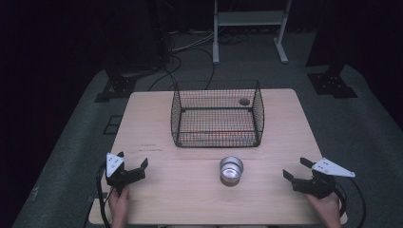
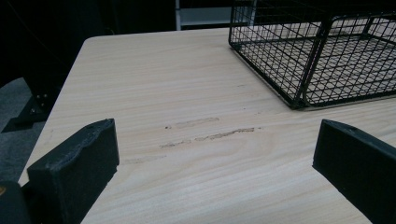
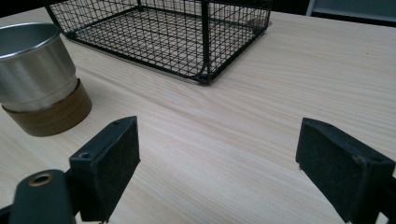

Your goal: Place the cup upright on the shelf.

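Observation:
A metal cup (image 1: 231,170) with a brown base band stands upright on the wooden table (image 1: 157,185), near the front centre; in the right gripper view the cup (image 3: 37,79) sits at the far left. Behind it stands an empty black wire basket (image 1: 217,115), also seen as the basket (image 2: 317,51) and the basket (image 3: 163,32). My left gripper (image 1: 131,161) rests at the front left, open, with nothing between its jaws. My right gripper (image 1: 297,168) is at the front right, open and empty too, pointing toward the cup.
The table has scuff marks (image 2: 210,133) ahead of the left gripper. A small round hole (image 1: 244,101) shows in the tabletop behind the basket. Beyond the table are a dark floor, cables (image 1: 190,52) and a white frame's legs (image 1: 249,33).

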`<state>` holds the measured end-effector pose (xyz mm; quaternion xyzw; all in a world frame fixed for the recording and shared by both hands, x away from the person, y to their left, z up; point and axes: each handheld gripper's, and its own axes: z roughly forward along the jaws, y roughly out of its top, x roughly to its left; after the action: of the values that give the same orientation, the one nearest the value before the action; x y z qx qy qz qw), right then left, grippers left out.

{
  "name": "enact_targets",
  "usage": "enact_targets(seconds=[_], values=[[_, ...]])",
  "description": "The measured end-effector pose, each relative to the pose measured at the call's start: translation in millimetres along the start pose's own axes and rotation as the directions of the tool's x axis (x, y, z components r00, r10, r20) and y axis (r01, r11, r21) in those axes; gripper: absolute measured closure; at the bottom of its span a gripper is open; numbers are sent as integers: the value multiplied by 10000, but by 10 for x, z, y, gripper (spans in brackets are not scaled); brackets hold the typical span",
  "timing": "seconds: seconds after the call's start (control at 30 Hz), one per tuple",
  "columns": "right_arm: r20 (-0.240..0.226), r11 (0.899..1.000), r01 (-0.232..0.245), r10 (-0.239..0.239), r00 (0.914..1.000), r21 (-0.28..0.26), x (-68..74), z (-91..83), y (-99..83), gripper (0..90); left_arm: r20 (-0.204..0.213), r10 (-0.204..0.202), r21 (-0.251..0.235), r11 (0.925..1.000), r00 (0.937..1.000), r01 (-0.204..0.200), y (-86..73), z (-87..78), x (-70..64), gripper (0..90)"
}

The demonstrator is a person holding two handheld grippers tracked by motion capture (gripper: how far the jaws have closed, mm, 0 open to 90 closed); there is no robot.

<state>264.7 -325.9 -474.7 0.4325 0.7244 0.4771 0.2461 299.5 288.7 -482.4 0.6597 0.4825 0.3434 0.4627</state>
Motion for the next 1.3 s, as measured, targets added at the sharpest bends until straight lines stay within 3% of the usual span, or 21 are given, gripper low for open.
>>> enact_targets(seconds=[0.27,0.8,1.3], values=[[-362,9998,-7,0,9993,-195,55,-5,40,129,24,45,11,10000,10000,-45,-1,-1,-5,0],[-731,9987,515,-517,9960,-43,227,56,93,128,63,75,-4,10000,10000,-75,-3,-2,-10,0],[-1269,9933,1150,-1131,9855,82,443,124,150,127,82,71,1,10000,9999,-71,-2,-5,-9,0]])
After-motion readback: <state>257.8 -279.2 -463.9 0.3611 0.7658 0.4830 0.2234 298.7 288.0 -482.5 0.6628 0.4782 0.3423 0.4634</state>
